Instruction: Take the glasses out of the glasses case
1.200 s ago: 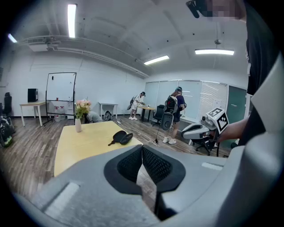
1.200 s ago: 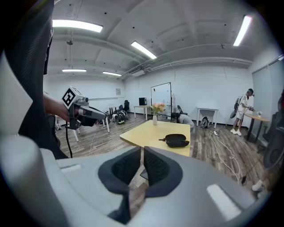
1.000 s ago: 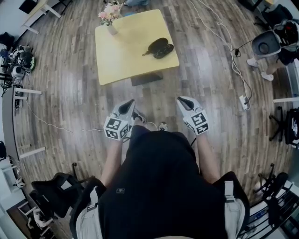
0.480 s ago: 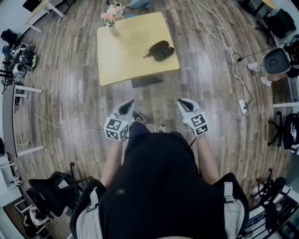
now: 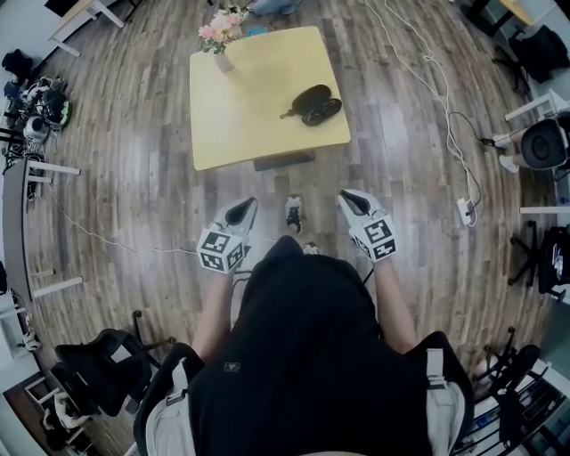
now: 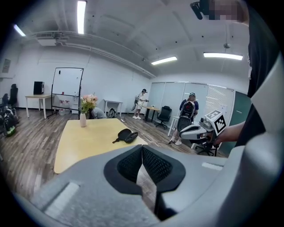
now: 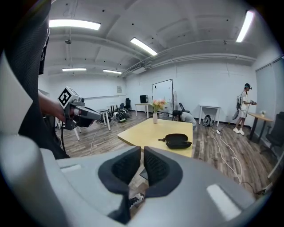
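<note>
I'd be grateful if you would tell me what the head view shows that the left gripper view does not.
Only the head view: a shoe and a power strip on the floor. Only the left gripper view: ceiling lights, a whiteboard and people in the background. Both: the table, the case, the flowers and the right gripper.

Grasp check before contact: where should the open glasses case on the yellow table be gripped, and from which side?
Probably the glasses case by the long rim of its near half, from above on the person's side. It lies hinged open near the table edge, so that thin wall stands free.
</note>
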Tool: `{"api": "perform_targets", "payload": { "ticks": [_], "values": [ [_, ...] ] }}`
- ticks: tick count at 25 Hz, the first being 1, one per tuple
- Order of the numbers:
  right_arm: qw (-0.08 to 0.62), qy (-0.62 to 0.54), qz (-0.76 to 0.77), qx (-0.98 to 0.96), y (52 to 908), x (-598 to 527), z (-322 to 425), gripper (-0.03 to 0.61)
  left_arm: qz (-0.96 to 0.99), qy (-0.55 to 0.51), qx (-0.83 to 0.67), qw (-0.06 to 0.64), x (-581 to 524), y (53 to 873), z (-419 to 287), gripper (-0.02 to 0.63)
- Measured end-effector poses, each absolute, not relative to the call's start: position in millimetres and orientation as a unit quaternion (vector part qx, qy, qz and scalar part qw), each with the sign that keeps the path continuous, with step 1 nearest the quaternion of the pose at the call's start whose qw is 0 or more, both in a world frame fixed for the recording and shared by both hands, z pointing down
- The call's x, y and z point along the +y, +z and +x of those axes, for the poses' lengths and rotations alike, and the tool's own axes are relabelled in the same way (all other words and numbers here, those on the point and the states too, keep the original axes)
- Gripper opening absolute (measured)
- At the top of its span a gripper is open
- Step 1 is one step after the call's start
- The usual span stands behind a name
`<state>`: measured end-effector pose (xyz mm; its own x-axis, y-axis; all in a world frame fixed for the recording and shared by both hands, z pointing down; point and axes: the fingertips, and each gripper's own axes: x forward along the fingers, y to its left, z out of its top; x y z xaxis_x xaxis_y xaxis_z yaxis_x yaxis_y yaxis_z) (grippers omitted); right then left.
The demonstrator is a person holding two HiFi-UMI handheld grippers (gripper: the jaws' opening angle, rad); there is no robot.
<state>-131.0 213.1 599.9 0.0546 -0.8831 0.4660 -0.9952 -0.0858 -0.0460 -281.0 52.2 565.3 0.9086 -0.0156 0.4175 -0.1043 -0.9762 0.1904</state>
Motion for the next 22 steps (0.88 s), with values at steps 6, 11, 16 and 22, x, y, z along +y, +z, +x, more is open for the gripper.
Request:
{"api": "perform_targets", "payload": {
  "ticks": [6, 11, 16, 22],
  "values": [
    [0.159, 0.199, 0.707, -0.659, 602, 189, -104, 0.025, 0.971, 0.211, -0.015, 0.108, 30, 570, -240, 0.012],
    [0.163, 0.202, 0.713, -0.651, 601, 172, -79, 0.025, 0.969, 0.219, 0.005, 0.112, 16, 576, -216, 0.012],
    [0.164, 0.207, 0.716, -0.647, 604, 161, -63, 0.025, 0.969, 0.219, 0.013, 0.112, 1, 575, -190, 0.012],
    [0.165, 0.221, 0.718, -0.639, 615, 156, -45, 0.025, 0.967, 0.226, 0.030, 0.114, -9, 582, -164, 0.012]
  ]
}}
